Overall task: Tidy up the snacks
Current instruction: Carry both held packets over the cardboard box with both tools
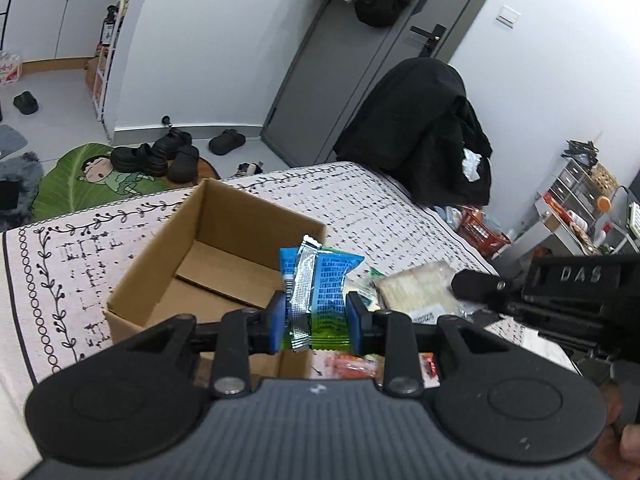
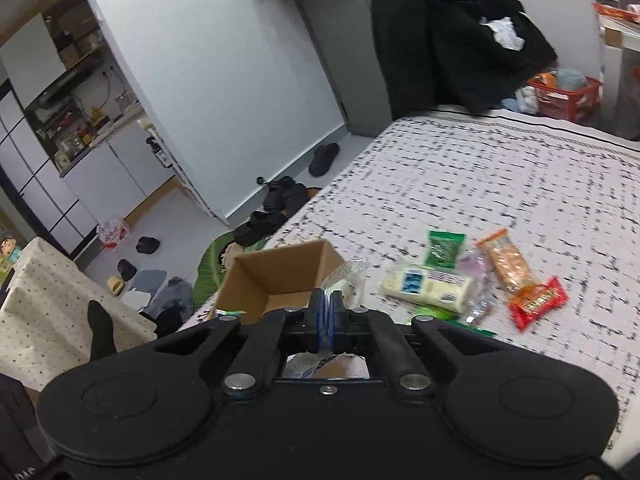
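My left gripper (image 1: pixel 316 320) is shut on a blue and green snack packet (image 1: pixel 320 284) and holds it upright just over the near right rim of an open cardboard box (image 1: pixel 160 264). The box looks empty inside. My right gripper (image 2: pixel 327 312) is shut on a clear plastic snack wrapper (image 2: pixel 348 278), right beside the box (image 2: pixel 276 276). More snacks lie on the patterned tablecloth (image 2: pixel 480 184): a white packet (image 2: pixel 428 286), a green packet (image 2: pixel 444 248), an orange packet (image 2: pixel 506 262) and a red packet (image 2: pixel 538 302).
The right gripper's body (image 1: pixel 568 280) shows at the right in the left wrist view. A chair draped with black clothes (image 1: pixel 424 132) stands behind the table. Shoes (image 1: pixel 160 156) and a green mat (image 1: pixel 80 180) lie on the floor.
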Tool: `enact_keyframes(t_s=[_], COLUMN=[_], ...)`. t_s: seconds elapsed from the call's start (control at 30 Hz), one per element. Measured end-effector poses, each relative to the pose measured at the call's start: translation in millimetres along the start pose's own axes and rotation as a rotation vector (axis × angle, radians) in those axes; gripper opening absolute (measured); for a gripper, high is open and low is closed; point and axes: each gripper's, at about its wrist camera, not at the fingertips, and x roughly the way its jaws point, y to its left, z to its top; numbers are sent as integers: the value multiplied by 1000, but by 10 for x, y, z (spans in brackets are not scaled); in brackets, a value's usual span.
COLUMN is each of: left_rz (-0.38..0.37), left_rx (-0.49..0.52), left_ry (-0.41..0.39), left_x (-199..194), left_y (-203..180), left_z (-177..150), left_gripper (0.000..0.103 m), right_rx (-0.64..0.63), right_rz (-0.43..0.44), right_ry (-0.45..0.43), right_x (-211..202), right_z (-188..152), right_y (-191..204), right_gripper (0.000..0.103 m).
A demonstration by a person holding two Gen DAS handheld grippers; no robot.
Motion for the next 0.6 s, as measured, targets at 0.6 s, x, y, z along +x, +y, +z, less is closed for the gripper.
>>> enact_keyframes(t_s=[0.6], left_rz=[46], left_rx=[-142], left_ry=[60], left_x=[143], left_y=[523], left_z=[111], left_gripper=[47], right_rx=[-84], right_rz=[19], right_ry=[52], right_x=[376], right_z=[8], right_y=[556], right_gripper=[2])
